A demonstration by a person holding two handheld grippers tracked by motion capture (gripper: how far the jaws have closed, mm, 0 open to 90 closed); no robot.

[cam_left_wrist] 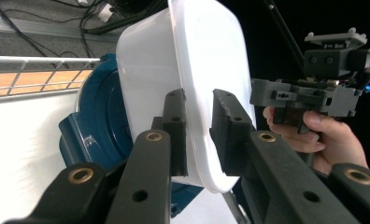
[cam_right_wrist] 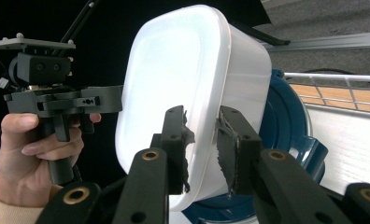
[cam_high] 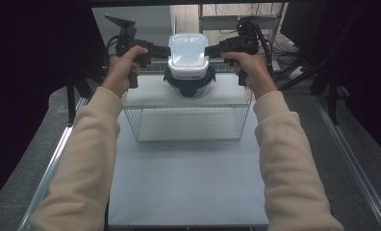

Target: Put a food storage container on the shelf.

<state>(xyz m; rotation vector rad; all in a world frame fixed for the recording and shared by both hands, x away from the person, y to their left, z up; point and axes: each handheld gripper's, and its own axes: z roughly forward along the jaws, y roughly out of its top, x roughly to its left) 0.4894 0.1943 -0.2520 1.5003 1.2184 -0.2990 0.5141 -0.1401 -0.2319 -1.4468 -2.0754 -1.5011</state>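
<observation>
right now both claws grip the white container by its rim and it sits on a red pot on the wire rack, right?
Not quite: the pot is dark blue, not red, as the right gripper view shows. The rest holds: the left claw and right claw grip the white container by its rim, above the wire rack.

Glossy white plastic tub (cam_high: 188, 55) on a shiny dark-blue plastic lid (cam_high: 189, 88), atop a metal wire rack (cam_high: 186, 122).

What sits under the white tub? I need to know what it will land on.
A dark blue round container sits directly under the white tub, on the wire shelf. The container's inside is covered by the tub.
</observation>
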